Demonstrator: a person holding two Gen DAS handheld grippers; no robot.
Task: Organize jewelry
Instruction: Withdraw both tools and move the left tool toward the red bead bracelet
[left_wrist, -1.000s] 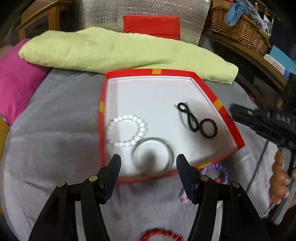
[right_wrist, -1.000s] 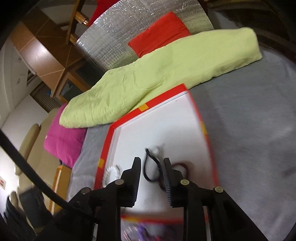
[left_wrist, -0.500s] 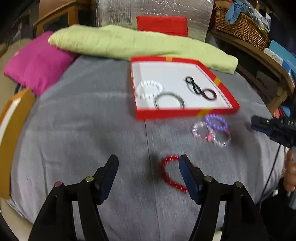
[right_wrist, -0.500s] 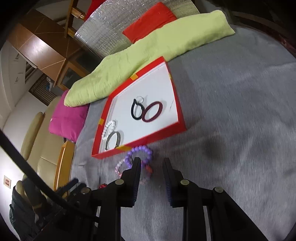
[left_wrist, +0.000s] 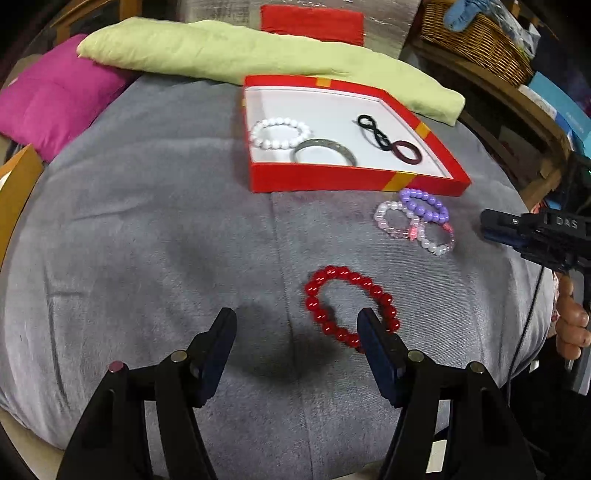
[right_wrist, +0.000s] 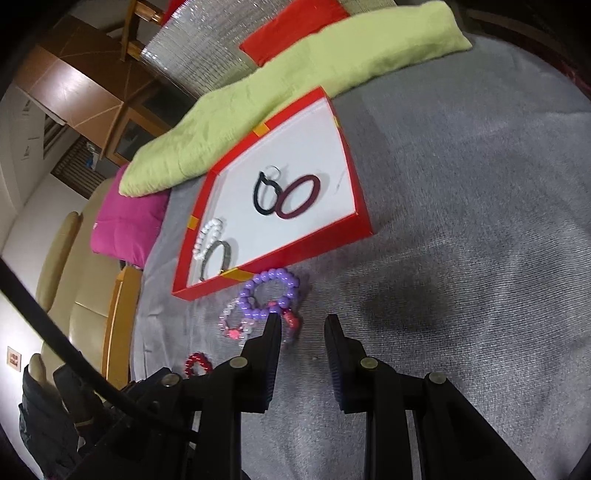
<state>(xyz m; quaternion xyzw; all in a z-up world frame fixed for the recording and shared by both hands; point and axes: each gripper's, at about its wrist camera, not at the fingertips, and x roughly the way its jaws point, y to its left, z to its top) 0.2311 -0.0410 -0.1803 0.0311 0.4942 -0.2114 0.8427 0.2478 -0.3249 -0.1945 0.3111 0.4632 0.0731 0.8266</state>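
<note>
A red box with a white floor holds a white bead bracelet, a silver bangle, a black hair tie and a dark red ring. On the grey cloth in front lie a purple bead bracelet, two pale pink ones and a red bead bracelet. My left gripper is open and empty, just short of the red bracelet. My right gripper is open and empty beside the purple bracelet; it shows in the left wrist view.
A light green cushion lies behind the box, a pink cushion at the left. A wicker basket stands on a wooden shelf at the right. The grey cloth drops off at the near edge.
Both grippers have pulled back from the box toward the near side. The silver bangle lies in the box. The right gripper's jaws stand wider than before.
</note>
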